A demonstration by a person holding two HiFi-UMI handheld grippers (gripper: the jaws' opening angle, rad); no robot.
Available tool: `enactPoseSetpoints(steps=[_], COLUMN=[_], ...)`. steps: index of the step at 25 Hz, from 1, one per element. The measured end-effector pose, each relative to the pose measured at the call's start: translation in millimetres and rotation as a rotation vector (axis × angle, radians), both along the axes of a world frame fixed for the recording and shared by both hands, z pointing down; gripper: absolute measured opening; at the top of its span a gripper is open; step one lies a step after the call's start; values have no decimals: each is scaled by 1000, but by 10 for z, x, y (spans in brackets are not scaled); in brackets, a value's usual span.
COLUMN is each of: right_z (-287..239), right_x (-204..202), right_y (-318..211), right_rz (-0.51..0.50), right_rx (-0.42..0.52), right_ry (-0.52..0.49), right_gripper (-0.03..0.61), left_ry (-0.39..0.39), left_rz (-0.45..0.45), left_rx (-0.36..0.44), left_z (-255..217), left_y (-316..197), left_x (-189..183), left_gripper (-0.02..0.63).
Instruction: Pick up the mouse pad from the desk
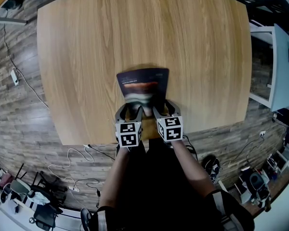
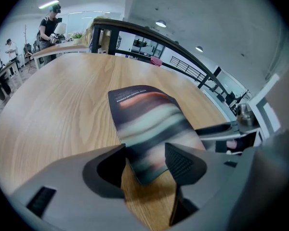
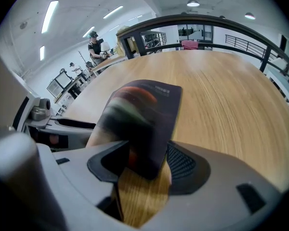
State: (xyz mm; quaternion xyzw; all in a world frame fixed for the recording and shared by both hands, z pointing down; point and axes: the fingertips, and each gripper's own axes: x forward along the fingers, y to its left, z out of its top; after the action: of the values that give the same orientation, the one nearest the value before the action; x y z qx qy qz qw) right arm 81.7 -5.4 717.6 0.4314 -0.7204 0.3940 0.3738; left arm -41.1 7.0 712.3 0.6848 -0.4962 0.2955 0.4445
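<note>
Two tools, left tool [image 1: 133, 110] and right tool [image 1: 160, 110], abreast at lower centre | each pinched onto near edge of dark rectangular mouse pad with coloured bands [image 1: 142, 85] | long axis runs up-frame from both, equally near | far end on pale wooden bench [image 1: 86, 57].

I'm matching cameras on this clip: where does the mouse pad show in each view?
Head view: mouse pad at centre, on the near half of the desk, its near end at the left gripper and right gripper.
Left gripper view: mouse pad at centre, near end between the jaws.
Right gripper view: mouse pad at centre, near end between the jaws.
Shared landmark: the desk's wood grain under the pad.
</note>
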Motion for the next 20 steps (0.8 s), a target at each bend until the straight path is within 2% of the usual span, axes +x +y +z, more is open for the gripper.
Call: enactPoseSetpoints(steps=[7, 14, 18, 20], right_z=[1, -84, -139, -166], right_x=[-56, -35, -79, -123], right_y=[18, -17, -35, -26], right_rz=[-38, -72, -73, -71], right_rx=[-2, 59, 60, 53], right_ry=[-14, 6, -45, -80], right_gripper=[235, 235, 231, 194], left_ry=[33, 21, 23, 26], left_rz=[26, 25, 18, 15], left_rx=[5, 5, 10, 5], left_z=[-5, 22, -6, -12], left_y=[-21, -19, -47, -34], left_x=[9, -16, -6, -7], left_gripper=[261, 261, 261, 261])
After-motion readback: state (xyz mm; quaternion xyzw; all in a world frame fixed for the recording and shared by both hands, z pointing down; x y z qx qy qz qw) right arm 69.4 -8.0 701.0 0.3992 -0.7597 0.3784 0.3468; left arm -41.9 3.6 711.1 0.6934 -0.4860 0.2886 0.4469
